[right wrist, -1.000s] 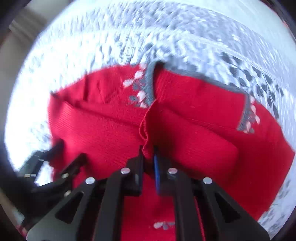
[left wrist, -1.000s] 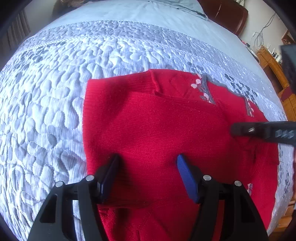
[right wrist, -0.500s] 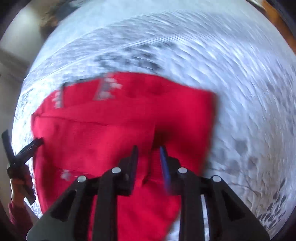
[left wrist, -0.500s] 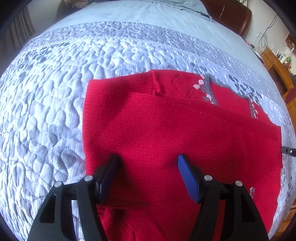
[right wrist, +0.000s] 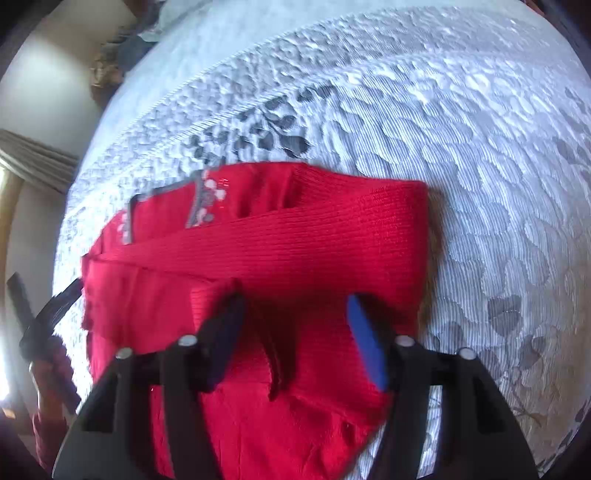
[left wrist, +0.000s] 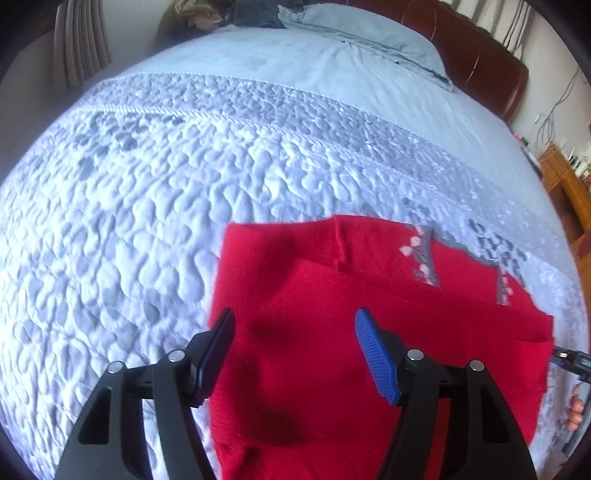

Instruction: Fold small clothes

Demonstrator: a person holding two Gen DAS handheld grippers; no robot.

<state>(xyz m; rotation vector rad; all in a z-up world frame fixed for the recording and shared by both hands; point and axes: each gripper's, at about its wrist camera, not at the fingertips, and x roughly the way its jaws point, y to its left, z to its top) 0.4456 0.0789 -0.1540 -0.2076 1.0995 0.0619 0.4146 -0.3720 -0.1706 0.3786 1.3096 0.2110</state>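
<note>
A red knit sweater point(left wrist: 369, 332) with a grey, flower-patterned collar lies folded on the quilted bedspread point(left wrist: 147, 221). My left gripper point(left wrist: 295, 332) hovers open over the sweater's left part with nothing between its fingers. In the right wrist view a sleeve lies folded across the red sweater point(right wrist: 314, 240). My right gripper point(right wrist: 293, 317) stands over the sweater's right part, its jaws opening. A raised ridge of red fabric lies loose between them, and neither pad presses on it. Each gripper shows at the edge of the other's view: right gripper point(left wrist: 569, 360), left gripper point(right wrist: 40, 317).
The bedspread point(right wrist: 480, 147) stretches wide around the sweater. A pale blue pillow point(left wrist: 369, 33) and a brown headboard point(left wrist: 480, 62) lie at the far end. Wooden furniture point(left wrist: 565, 188) stands at the right, a curtain point(left wrist: 81, 48) at the far left.
My right gripper carried red fabric across the sweater to its right side, then opened and let it go. The left gripper lifted slightly, so the sweater now sits lower in its view.
</note>
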